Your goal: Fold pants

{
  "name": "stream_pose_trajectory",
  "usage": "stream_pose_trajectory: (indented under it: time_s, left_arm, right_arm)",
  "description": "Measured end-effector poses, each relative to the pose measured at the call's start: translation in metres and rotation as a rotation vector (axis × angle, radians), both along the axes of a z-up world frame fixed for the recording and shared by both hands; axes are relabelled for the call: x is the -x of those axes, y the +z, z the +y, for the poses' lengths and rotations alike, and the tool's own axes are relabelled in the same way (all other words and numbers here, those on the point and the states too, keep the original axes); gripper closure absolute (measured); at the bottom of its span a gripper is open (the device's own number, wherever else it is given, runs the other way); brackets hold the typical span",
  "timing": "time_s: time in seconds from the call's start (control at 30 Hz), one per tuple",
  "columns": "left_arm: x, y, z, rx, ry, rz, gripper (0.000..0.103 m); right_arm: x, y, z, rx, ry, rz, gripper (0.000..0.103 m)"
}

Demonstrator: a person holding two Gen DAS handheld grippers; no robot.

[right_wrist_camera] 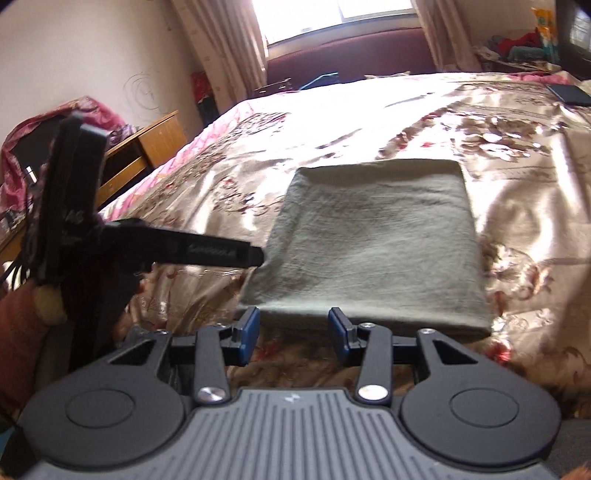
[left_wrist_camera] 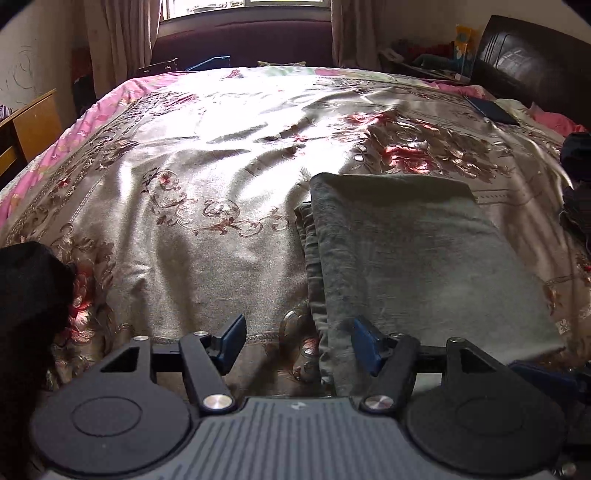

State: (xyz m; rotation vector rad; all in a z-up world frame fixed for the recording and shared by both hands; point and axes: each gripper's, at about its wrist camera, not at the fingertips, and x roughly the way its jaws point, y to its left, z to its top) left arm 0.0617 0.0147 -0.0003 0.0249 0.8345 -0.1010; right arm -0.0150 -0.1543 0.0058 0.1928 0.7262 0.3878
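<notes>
Left gripper (left_wrist_camera: pixel 298 341): jaws spread wide, nothing between the blue pads; the pants' near-left edge lies below the gap, with no visible pinch.
Right gripper (right_wrist_camera: pixel 293 334): jaws parted, nothing between them, hanging just in front of the pants' near edge.
Pants (right_wrist_camera: pixel 369 243): grey, folded into a flat rectangle on the bedspread (left_wrist_camera: pixel 207 177), layered folds showing along the left side.
Edges: near edge straight and close to both grippers; far edge neat, right side flat.
Open room: a broad bare stretch of flowered bedspread left of and beyond the pants.
Around: a dark flat item (left_wrist_camera: pixel 491 110) near the far right corner, a wooden desk (right_wrist_camera: pixel 147 147) off the bed's left side, curtains and a window (right_wrist_camera: pixel 332 18) behind.
In the way: in the right wrist view the left gripper's black body reaches in from the left, its tip at the pants' left edge.
</notes>
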Motion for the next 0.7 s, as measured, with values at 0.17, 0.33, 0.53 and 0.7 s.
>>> stream_pose_trajectory:
  time_s: [0.17,0.33,0.53,0.7]
  left_arm:
    - [0.017,-0.002,-0.01,0.016,0.001,0.0,0.016]
    - [0.027,-0.011,-0.017,-0.007,0.02,0.027,0.011]
    - [0.034,-0.012,-0.019,-0.019,0.041,0.018,0.005]
    - [0.034,-0.015,-0.025,-0.104,0.07,0.039,0.0]
  right_arm:
    - [0.0,-0.003,-0.008,0.011,-0.056,0.003,0.06]
    - [0.0,-0.006,-0.009,0.026,-0.076,0.022,0.06]
    - [-0.001,-0.011,-0.013,0.027,-0.102,0.046,0.06]
    - [-0.002,-0.012,-0.015,0.019,-0.113,0.055,0.06]
